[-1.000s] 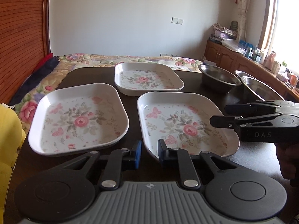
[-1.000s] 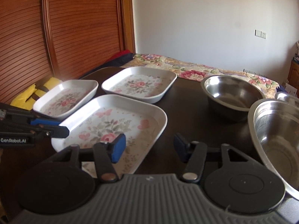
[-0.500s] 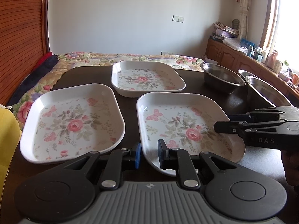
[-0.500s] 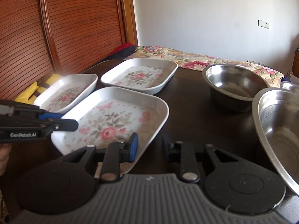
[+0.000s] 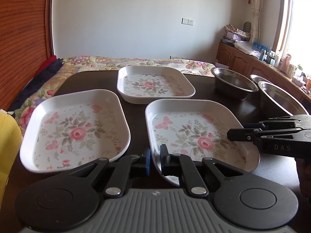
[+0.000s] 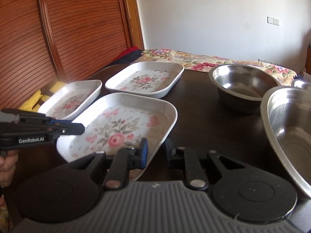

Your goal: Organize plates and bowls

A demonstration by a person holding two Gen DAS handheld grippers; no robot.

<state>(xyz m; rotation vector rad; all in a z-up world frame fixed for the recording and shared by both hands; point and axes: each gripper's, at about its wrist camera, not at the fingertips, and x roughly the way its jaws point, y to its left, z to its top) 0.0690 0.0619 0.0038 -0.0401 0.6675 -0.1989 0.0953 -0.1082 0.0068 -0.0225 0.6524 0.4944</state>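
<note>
A: Which plate lies at the tongs?

B: The near floral plate [image 5: 196, 134], a white rounded-square dish on the dark table [image 5: 250, 106]. The left tongs [image 5: 155, 160] straddle its near left rim: blue pad outside, black pad inside, with only the wall between them. The gap is narrow, but contact cannot be confirmed.

A: And the right tongs?

B: In the right wrist view the right tongs [image 6: 156, 151] straddle the same plate's near right corner [image 6: 118, 128], blue pad over the floral face, the other finger outside above the table. The gap is moderate and the pads stand clear of the rim. In the left wrist view the same tool [image 5: 239, 134] reaches in from the right, over the plate's right edge.

A: Where are the other dishes?

B: A second floral plate [image 5: 75, 130] sits just left of the first, apart from it. A third floral plate [image 5: 153, 84] lies beyond both. To the right stand a steel bowl [image 5: 233, 85] and a larger steel bowl [image 5: 279, 99] close to it; a third rim behind them is mostly hidden. A floral bedspread [image 5: 136, 62] lies past the table.
</note>
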